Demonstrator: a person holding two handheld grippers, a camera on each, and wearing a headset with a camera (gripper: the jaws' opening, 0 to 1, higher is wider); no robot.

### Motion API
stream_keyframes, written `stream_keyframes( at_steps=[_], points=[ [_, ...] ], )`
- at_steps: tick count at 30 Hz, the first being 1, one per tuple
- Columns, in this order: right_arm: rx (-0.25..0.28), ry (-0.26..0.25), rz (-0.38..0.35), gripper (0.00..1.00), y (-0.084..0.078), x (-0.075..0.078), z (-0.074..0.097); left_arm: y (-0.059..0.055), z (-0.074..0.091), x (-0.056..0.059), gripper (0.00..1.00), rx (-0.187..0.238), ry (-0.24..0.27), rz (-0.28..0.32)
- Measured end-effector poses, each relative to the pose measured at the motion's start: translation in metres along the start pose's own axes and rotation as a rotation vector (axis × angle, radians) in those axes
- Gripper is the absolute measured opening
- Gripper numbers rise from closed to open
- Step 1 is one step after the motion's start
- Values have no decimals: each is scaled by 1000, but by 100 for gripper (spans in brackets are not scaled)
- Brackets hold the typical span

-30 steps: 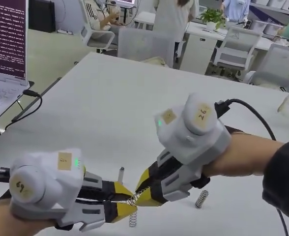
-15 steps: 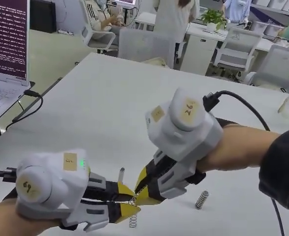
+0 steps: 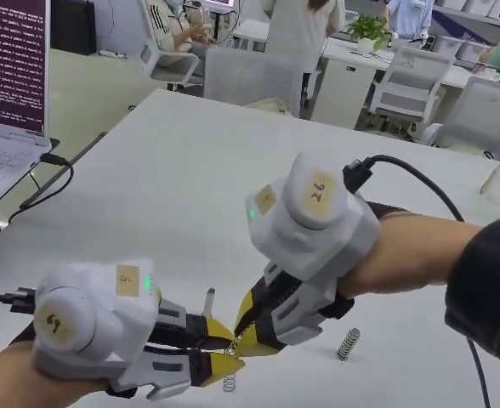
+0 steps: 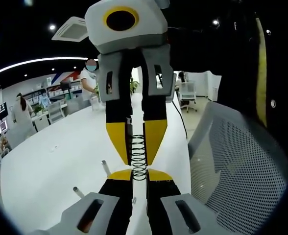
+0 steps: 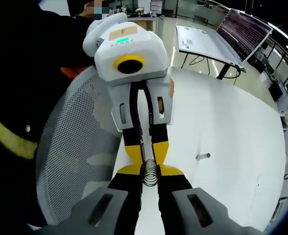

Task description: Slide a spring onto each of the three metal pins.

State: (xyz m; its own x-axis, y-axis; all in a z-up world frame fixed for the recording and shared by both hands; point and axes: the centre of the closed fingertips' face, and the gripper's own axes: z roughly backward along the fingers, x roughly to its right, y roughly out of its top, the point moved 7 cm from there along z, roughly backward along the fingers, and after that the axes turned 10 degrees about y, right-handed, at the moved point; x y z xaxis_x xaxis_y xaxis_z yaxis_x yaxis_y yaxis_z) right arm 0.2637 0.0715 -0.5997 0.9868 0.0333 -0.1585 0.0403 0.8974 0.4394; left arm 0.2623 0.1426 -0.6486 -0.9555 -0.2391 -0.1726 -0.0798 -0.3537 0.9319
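Meeting tip to tip just above the white tabletop (image 3: 190,187), the left gripper (image 4: 139,176) and the right gripper (image 5: 150,171) are sharing one spring (image 4: 139,154); the right gripper's tongs are standing narrow and pinching the spring along its length between their yellow tips; the left gripper's tongs, also narrow, are closing on its near end; the spring is running straight from one pair of tips to the other, clear of the tabletop. In the head view an upright metal pin (image 3: 209,300) is standing just behind the meeting tips; a second spring (image 3: 347,343) is lying aslant on the tabletop to the right of the right gripper; a third spring (image 3: 229,383) is showing just below the tips; a black cable (image 3: 437,183) is trailing from the right gripper across the person's forearm.
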Motion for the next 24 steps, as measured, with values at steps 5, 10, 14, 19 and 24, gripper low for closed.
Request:
stream_keyframes(
  at_steps=[5, 10, 14, 19, 24],
  points=[
    [-3, -5, -5, 8, 0, 2, 2, 0, -1, -1, 3, 13, 12, 19],
    [-23, -2, -7, 8, -2, 3, 2, -2, -2, -1, 4, -3, 14, 13],
    [-42, -13, -17, 8, -9, 7, 9, -4, 0, -5, 12, -19, 28, 36],
    [-64, -40, -39, 8, -20, 14, 21, -5, 5, -6, 12, -18, 41, 41],
    [-83, -63, -69, 8, -33, 20, 33, -10, 11, -10, 16, -24, 59, 64]
  ],
)
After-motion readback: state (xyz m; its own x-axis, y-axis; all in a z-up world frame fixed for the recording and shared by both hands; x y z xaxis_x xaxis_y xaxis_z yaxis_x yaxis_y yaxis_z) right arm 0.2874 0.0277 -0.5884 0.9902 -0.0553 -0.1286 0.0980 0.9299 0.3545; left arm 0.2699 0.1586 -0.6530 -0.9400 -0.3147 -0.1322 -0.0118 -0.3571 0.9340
